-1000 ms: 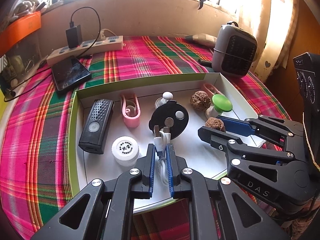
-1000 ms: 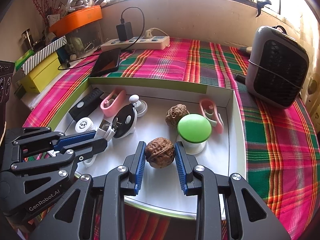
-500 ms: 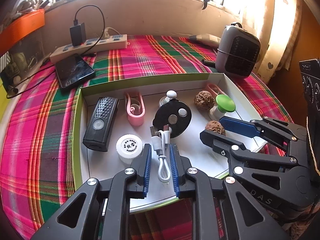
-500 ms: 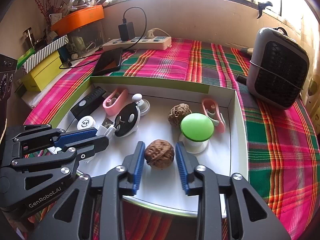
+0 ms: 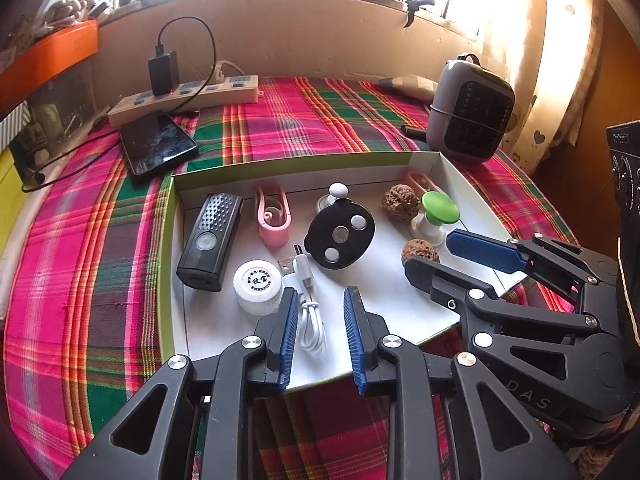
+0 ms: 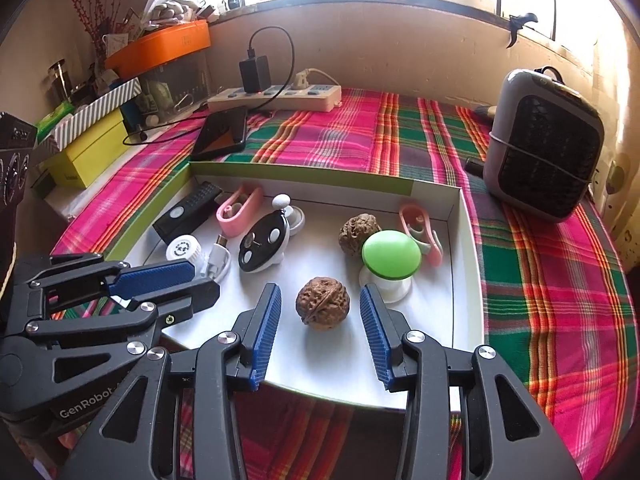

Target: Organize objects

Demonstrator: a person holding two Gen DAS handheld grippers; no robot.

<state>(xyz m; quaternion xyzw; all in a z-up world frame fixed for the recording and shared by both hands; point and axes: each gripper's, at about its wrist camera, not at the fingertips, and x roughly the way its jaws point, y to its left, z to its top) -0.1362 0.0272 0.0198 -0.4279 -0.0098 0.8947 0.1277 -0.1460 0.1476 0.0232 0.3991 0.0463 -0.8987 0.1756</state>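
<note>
A white shallow box [image 5: 472, 192] with green outer walls lies on the plaid cloth. In it lie a coiled white USB cable [image 5: 310, 312], a white jar [image 5: 258, 286], a black remote [image 5: 212, 236], a pink clip [image 5: 273, 216], a black round gadget [image 5: 340, 236], two walnuts and a green-topped white knob [image 6: 391, 262]. My left gripper [image 5: 320, 320] is open, its pads either side of the cable. My right gripper [image 6: 320, 312] is open around the near walnut [image 6: 322, 309], not touching it.
A grey heater [image 6: 544, 148] stands at the right beyond the box. A power strip [image 5: 188, 96] with a black charger and a phone [image 5: 158, 144] lie at the back left. Yellow and orange boxes [image 6: 84, 148] line the left edge.
Both grippers have opened: the left let go of the white cable, the right let go of the walnut. Both objects now rest on the box floor. Both grippers drew back slightly.
</note>
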